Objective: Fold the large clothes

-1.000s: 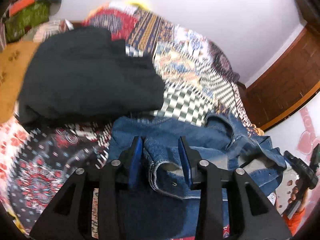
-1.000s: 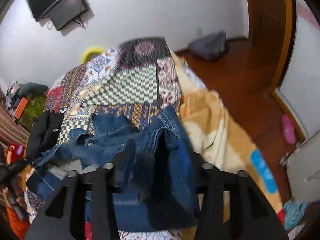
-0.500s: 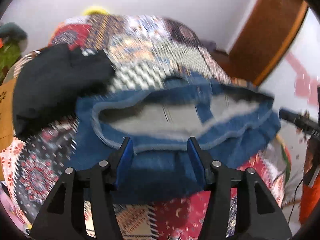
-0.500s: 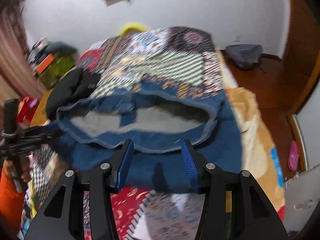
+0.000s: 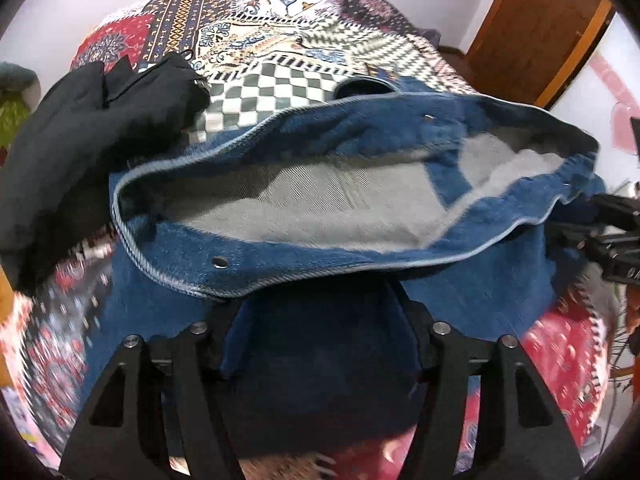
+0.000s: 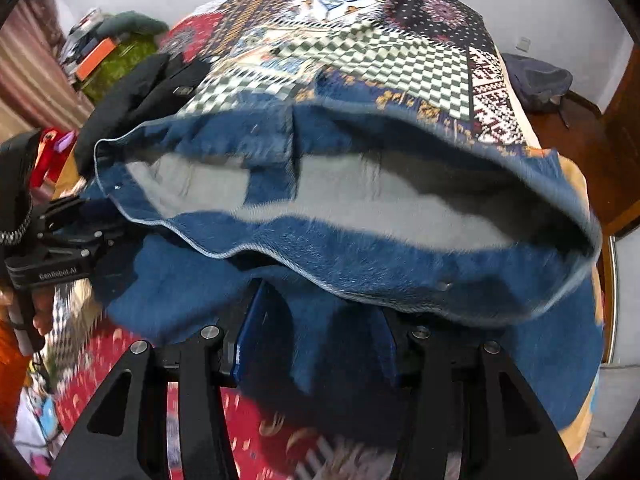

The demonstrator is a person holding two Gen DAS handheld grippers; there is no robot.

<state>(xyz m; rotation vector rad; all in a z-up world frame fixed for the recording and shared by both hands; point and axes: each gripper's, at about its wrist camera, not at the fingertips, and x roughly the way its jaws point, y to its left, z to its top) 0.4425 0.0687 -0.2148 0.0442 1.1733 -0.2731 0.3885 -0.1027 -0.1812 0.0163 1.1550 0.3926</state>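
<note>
A blue denim jacket (image 5: 312, 256) with a grey inside hangs spread between both grippers above the bed; it also shows in the right wrist view (image 6: 360, 264). My left gripper (image 5: 320, 332) has denim between its fingers, which stand fairly wide apart. My right gripper (image 6: 316, 320) likewise has denim between its wide-set blue pads. The fingertips of both are hidden by the cloth. The left gripper also shows in the right wrist view (image 6: 68, 236), and the right gripper in the left wrist view (image 5: 600, 236), each at a side edge of the jacket.
A patchwork bedspread (image 5: 288, 40) covers the bed. A black garment (image 5: 88, 128) lies on its left side, also seen in the right wrist view (image 6: 132, 96). A wooden door (image 5: 532, 28) is at the right. A dark bag (image 6: 536, 80) lies on the floor.
The jacket went from a crumpled heap on the bed to lifted and stretched wide between the grippers. Both cameras have swung to face the open hem.
</note>
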